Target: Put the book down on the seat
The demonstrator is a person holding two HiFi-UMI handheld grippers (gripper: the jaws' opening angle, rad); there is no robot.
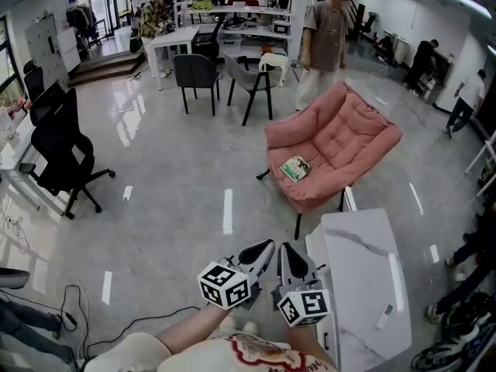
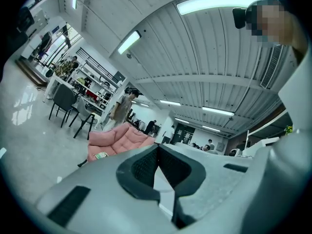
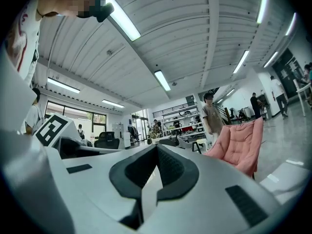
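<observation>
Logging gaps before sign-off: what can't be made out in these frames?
Book cover print: head view, too small.
Pink chair seat and the book: right gripper view, hidden behind the right gripper.
Small white item on the white table: head view, too small to identify.
</observation>
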